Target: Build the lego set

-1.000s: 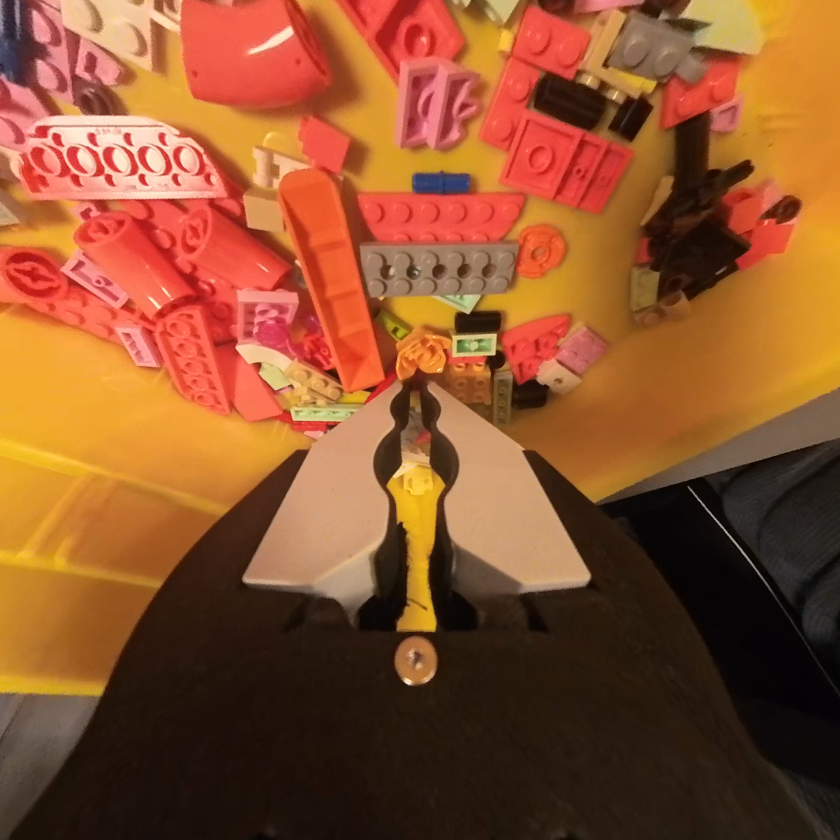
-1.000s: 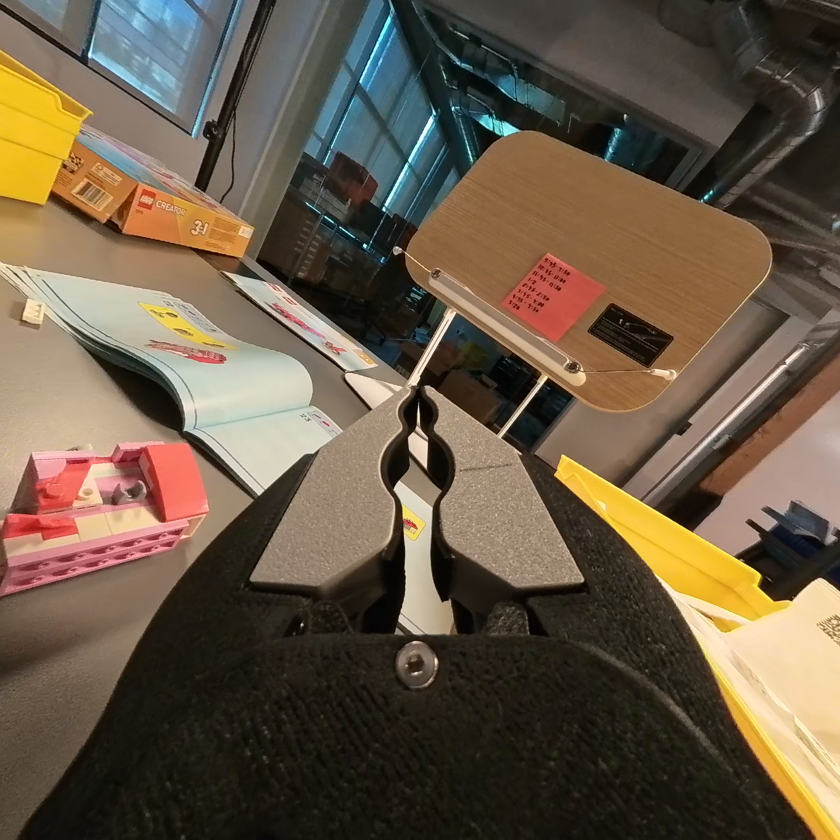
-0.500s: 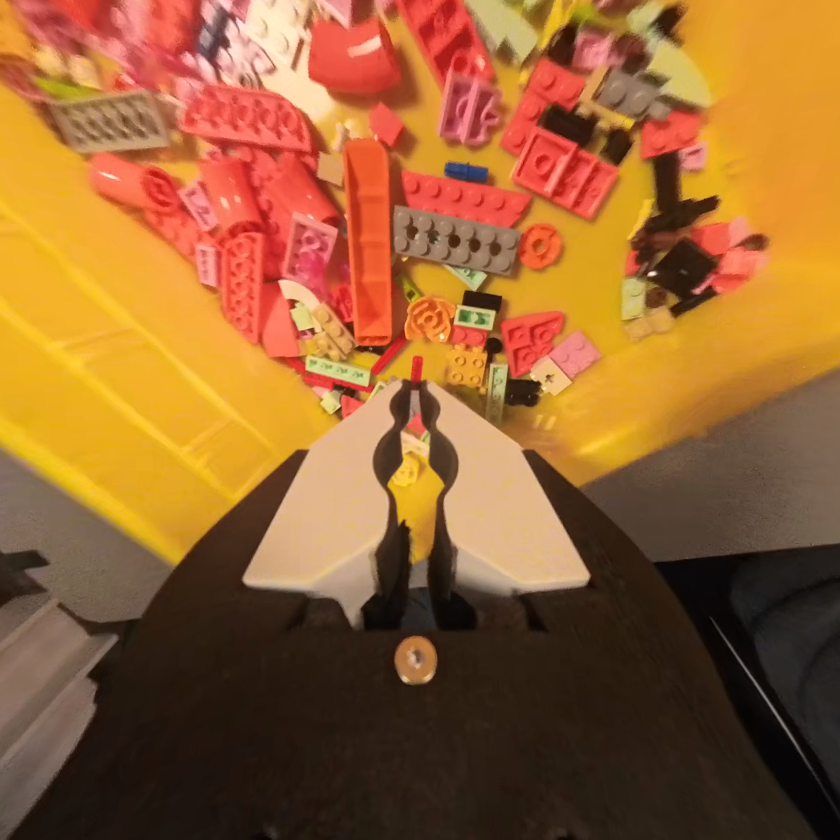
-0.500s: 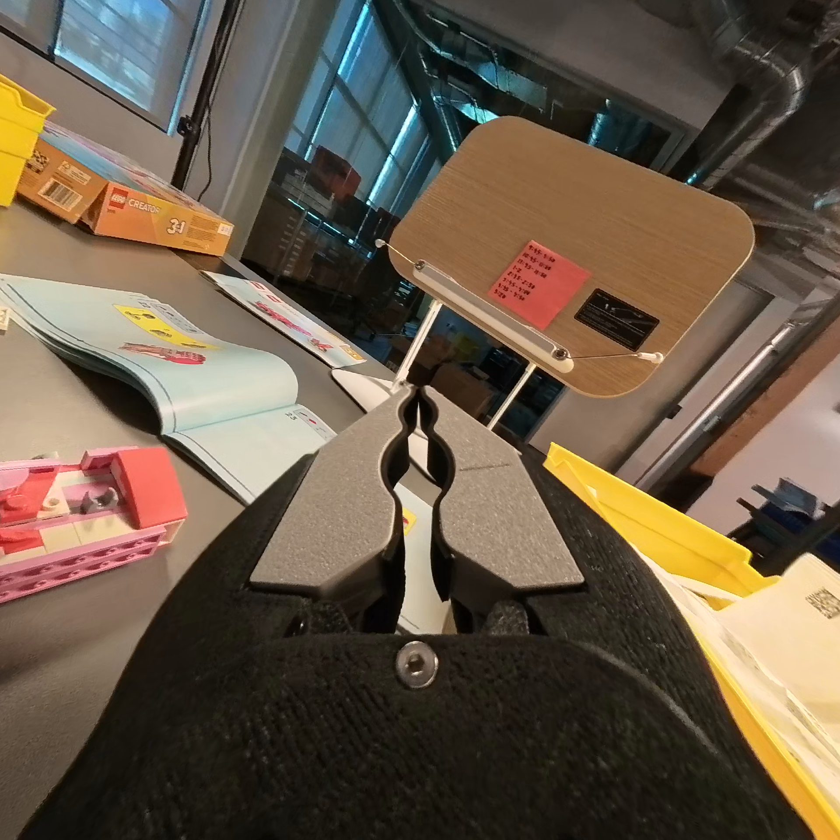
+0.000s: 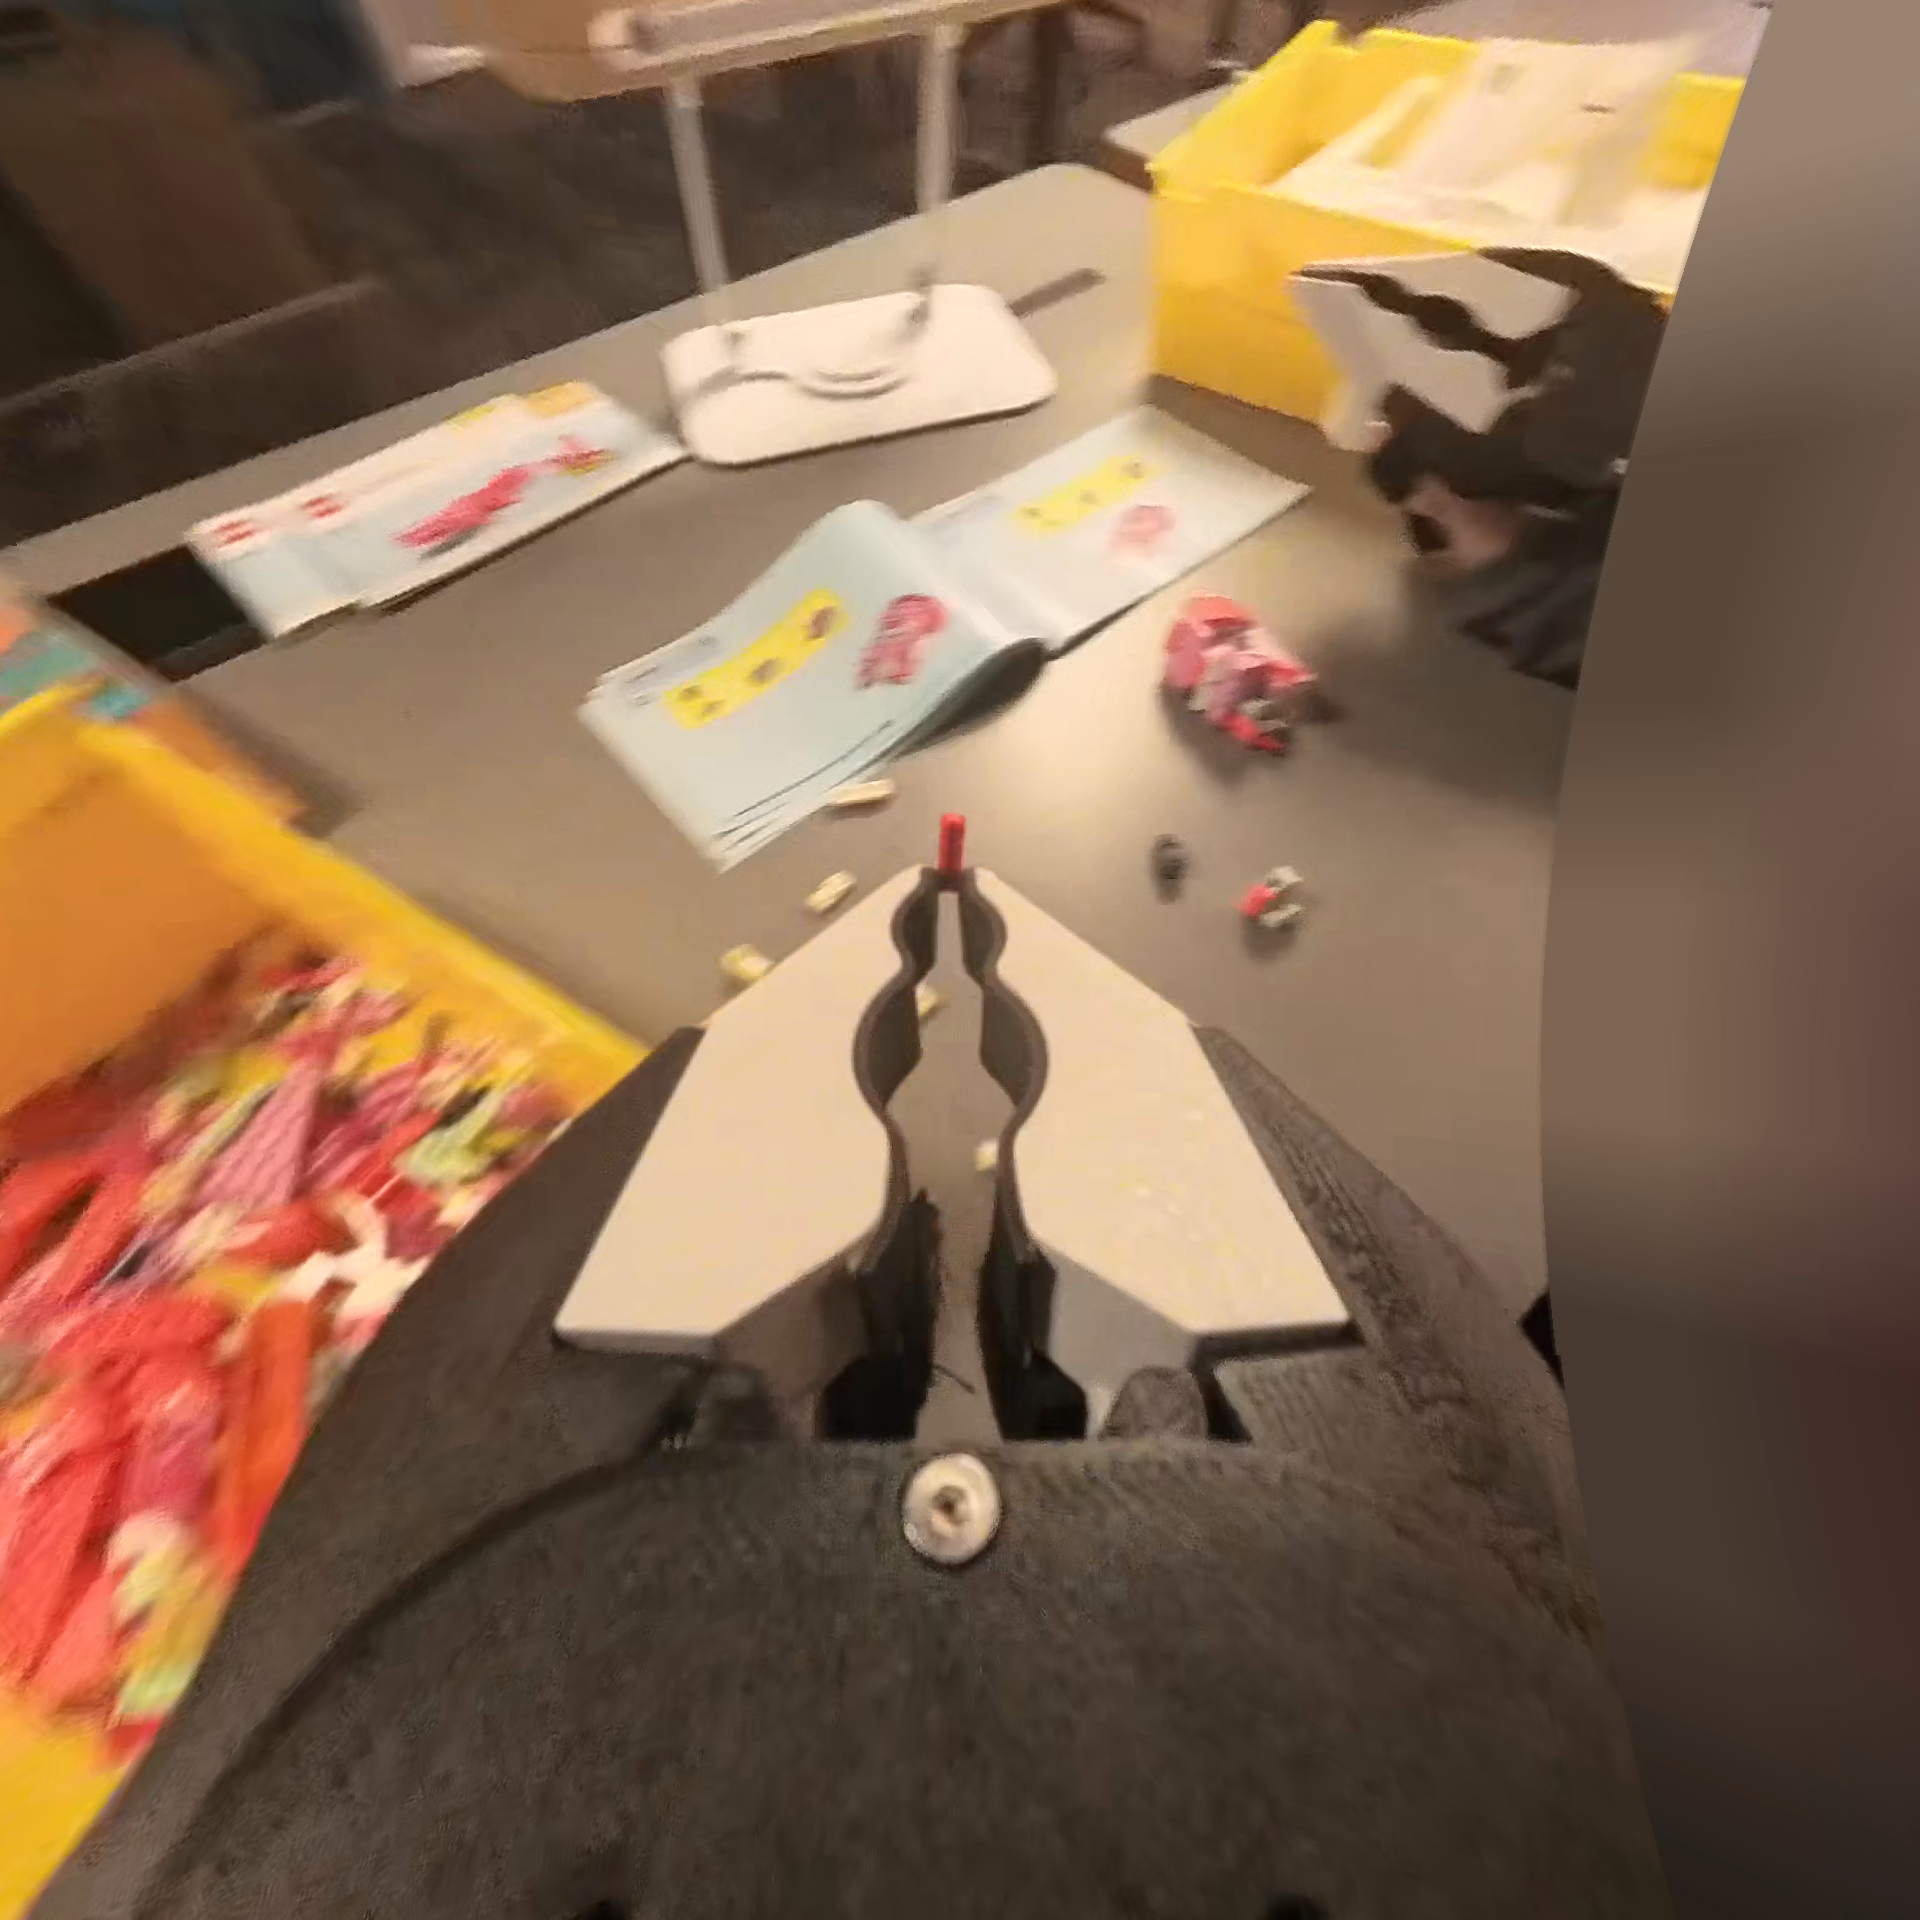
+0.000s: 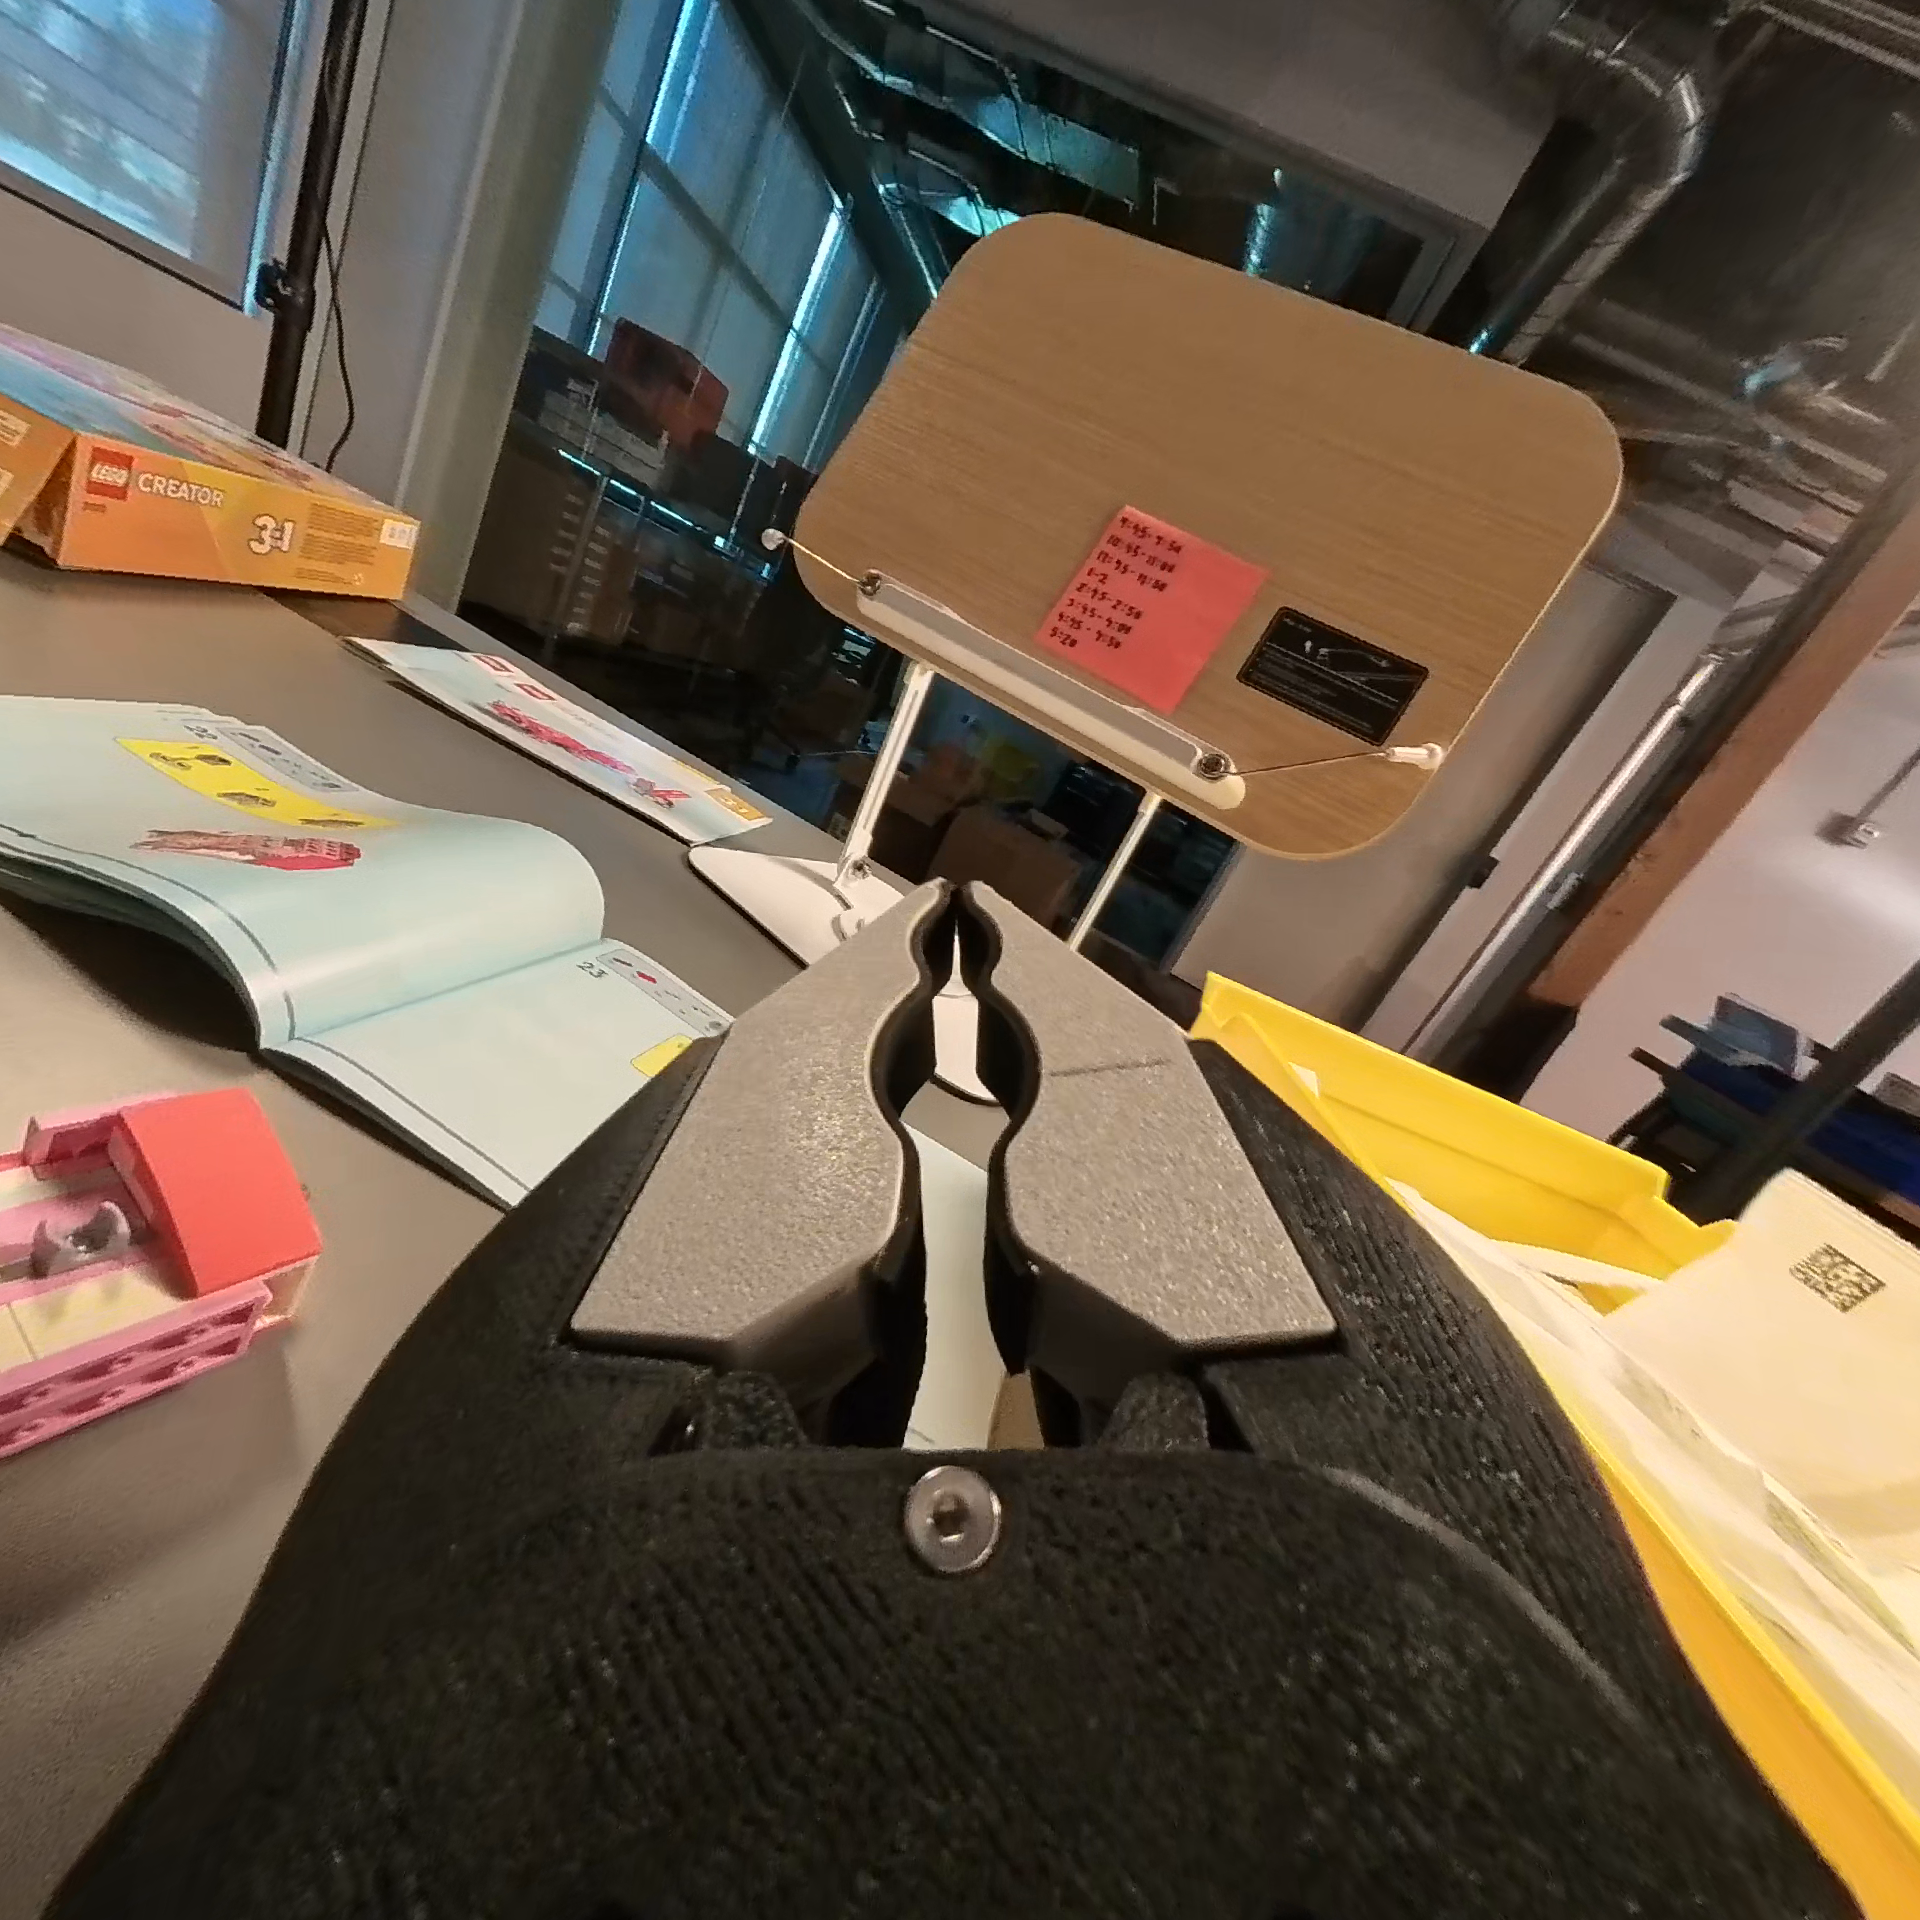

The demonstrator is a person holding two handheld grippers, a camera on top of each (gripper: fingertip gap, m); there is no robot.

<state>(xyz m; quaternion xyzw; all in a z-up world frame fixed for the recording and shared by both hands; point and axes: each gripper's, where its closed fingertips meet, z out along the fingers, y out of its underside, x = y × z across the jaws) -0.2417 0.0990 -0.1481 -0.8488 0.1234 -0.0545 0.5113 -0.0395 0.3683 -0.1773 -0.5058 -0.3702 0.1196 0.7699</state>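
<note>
i am holding the left tool (image 5: pixel 948 878) above the grey surface (image 5: pixel 499 748), its tips nearly together and pinching a thin red plastic pin (image 5: pixel 947 840) that is sticking out past them. taking the open pale-blue instruction booklet (image 5: pixel 821 665) as my landmark: the pin is hanging just in front of its near corner, the yellow plastic bin of mixed red and pink bricks (image 5: pixel 177 1122) is sitting off to its left and nearer me, and the small pink-and-red brick model (image 5: pixel 1236 670) is standing to its right. the right tool (image 6: pixel 958 902) is resting with its tips fully together on nothing, beyond that model, by a second yellow bin (image 6: pixel 1455 1132).

as far as i can judge, one piece is lifted clear of the bin and not yet set anywhere; the model is looking partly built.

there is printing on the orange cardboard box (image 6: pixel 229 520), handwriting on the pink sticky note (image 6: pixel 1148 603) on the wooden book stand (image 6: pixel 1195 436), and a black label beside it; i am leaving all of it unread.
</note>
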